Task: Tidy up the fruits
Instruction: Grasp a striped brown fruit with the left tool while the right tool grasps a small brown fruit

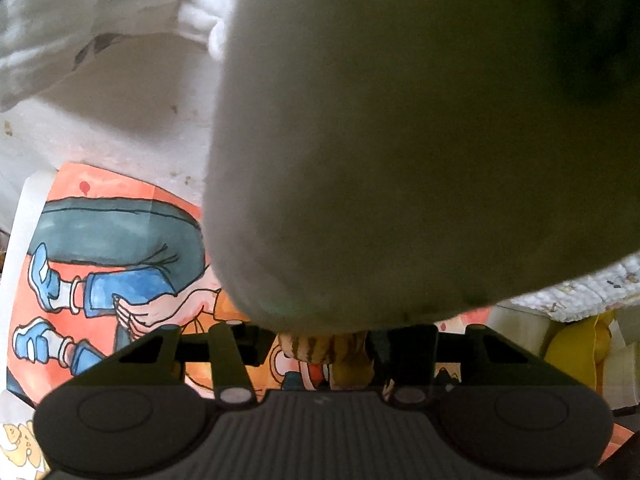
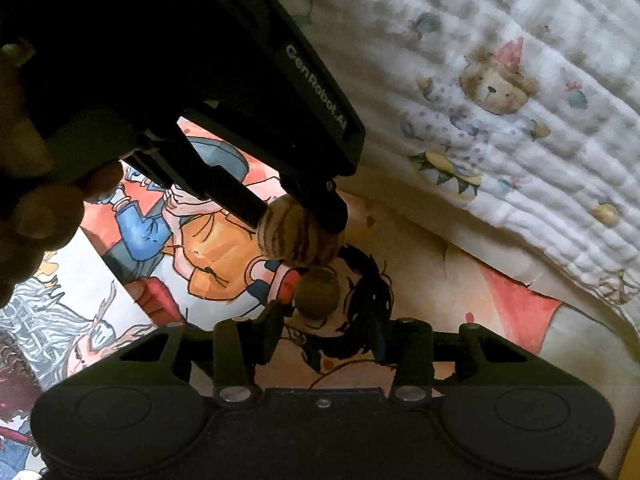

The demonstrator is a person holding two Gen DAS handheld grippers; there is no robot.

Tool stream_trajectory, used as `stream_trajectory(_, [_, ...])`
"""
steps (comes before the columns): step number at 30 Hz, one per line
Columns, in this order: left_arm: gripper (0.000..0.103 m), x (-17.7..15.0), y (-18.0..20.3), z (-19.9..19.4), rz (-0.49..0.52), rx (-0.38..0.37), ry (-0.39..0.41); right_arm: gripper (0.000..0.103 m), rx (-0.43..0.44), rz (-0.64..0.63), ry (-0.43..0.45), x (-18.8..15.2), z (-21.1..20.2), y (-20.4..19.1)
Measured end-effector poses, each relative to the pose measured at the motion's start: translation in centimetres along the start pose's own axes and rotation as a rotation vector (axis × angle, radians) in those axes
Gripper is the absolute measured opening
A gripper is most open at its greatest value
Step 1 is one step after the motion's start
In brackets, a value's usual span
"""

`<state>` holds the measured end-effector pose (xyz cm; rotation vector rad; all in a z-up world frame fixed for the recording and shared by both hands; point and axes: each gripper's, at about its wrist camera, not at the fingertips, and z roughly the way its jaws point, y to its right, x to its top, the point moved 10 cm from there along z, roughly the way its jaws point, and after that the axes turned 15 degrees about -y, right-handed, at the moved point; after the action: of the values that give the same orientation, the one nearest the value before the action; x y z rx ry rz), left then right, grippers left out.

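Barely begun — left tool clamped on a striped fruit, right tool partly closed beside a small green fruit at centre frame, nothing sorted yet.

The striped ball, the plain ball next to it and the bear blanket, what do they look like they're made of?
Striped ball: tan with dark streaks and a matte surface, possibly wood or a painted toy fruit; the look leaves it open.
Plain ball: dull olive-brown, no gloss, maybe the same stuff; hard to tell.
Bear blanket: soft crinkled fabric with rows of puckers and a printed bear, likely cotton gauze.
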<state>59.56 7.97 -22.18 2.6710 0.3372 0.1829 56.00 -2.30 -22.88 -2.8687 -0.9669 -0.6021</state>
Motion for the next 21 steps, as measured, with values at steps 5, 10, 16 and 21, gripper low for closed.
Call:
stream_trajectory(5, [0.054, 0.4, -0.1, 0.2, 0.000, -0.005, 0.003, 0.036, 0.000, -0.015, 0.001, 0.5, 0.5, -0.3])
stream_trajectory(10, [0.053, 0.6, -0.2, 0.6, 0.011, 0.001, 0.011, 0.030, 0.006, -0.026, 0.006, 1.2, 0.8, -0.8])
stream_trajectory(16, [0.053, 0.5, 0.4, 0.6, 0.002, -0.005, -0.003, 0.028, 0.011, -0.025, 0.009, 1.2, 1.1, -1.0])
stream_trajectory(21, [0.054, 0.5, 0.9, 1.6, -0.003, -0.006, -0.025, 0.028, 0.021, -0.024, 0.007, 0.2, 0.3, -0.6])
